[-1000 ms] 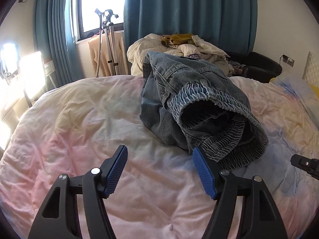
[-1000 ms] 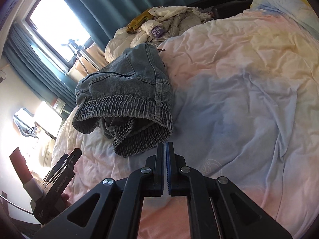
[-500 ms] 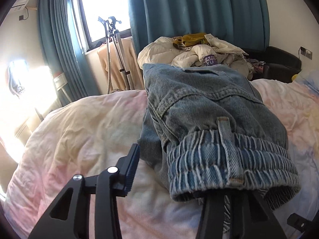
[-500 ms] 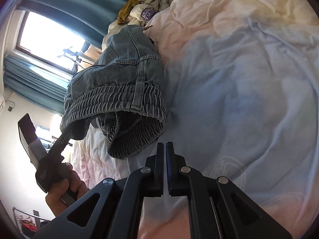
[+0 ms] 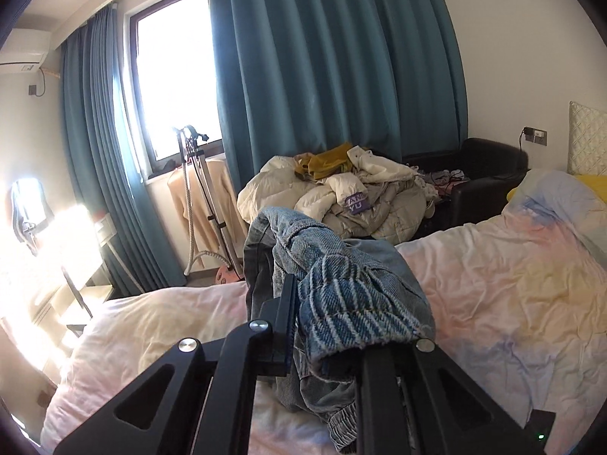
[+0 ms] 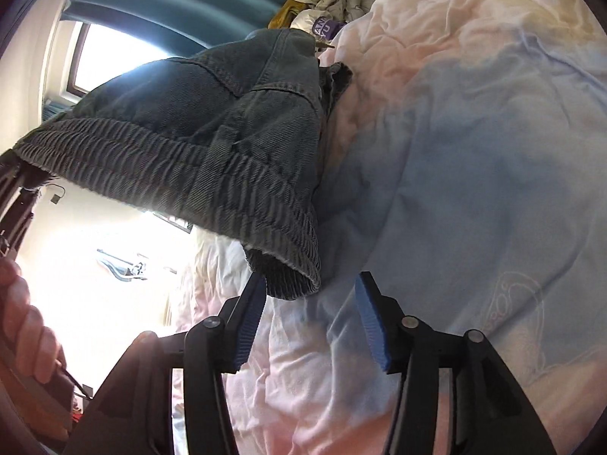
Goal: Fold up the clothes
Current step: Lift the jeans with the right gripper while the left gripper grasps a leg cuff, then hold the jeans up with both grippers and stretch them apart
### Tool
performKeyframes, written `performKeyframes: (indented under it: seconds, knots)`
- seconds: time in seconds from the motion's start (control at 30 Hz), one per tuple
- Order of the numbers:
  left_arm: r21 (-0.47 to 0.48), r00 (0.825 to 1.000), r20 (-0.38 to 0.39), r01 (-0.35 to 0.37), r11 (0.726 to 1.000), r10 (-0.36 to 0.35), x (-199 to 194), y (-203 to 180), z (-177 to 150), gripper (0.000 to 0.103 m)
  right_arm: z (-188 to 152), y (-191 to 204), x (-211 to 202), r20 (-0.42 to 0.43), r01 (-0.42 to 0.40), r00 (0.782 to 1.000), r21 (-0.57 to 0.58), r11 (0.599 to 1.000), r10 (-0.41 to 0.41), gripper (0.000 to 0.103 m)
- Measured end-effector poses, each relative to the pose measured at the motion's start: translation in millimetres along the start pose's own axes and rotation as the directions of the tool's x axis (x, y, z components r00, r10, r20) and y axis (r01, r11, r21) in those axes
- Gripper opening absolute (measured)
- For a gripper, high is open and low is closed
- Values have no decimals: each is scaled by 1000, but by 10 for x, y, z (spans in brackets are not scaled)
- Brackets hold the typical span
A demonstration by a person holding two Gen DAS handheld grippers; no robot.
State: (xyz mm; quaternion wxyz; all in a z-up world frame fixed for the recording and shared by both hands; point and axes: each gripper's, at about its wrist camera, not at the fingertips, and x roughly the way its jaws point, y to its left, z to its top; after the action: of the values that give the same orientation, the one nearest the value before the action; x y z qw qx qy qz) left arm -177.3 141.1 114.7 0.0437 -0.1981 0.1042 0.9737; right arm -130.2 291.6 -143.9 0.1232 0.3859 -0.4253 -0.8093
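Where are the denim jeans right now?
The denim jeans hang above the pastel bedspread, their elastic waistband pinched in the left tongs; in the right wrist view the waistband's lower corner dangles just ahead of the opening right tongs.

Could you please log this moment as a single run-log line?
left gripper: shut on denim waistband, lifted | right gripper: jaws opening, empty, near waistband's hanging corner | bed: rest of garment

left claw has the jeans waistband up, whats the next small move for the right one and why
Probably ease the right claw up to the drooping waistband end and close. Its jaws are opening with nothing between them, while the left claw pinches the denim jeans at the other end, so the band sags.
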Motion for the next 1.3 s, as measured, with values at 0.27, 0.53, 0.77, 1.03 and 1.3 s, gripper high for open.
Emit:
performKeyframes:
  seconds: [0.27,0.53,0.77,1.03,1.3]
  knots:
    - [-21,998,40,-51,998,52,-608,-13,484,10,-231,273,237,-65,-96,994,-118,988,89,52]
    - [-62,998,-47,-44,997,41,-576,21,366,10,-381,269,54,-42,-22,999,-92,996,18,52]
    - [-141,992,-115,-71,987,54,-331,232,119,10,-399,119,-224,94,27,995,10,1000,-28,52]
    - [-152,988,-146,-79,985,57,-135,291,14,10,-794,667,-363,209,1,977,-218,976,46,66]
    - [-156,988,-143,-77,985,54,-75,297,17,10,-1069,940,-340,121,-40,989,-341,939,86,67]
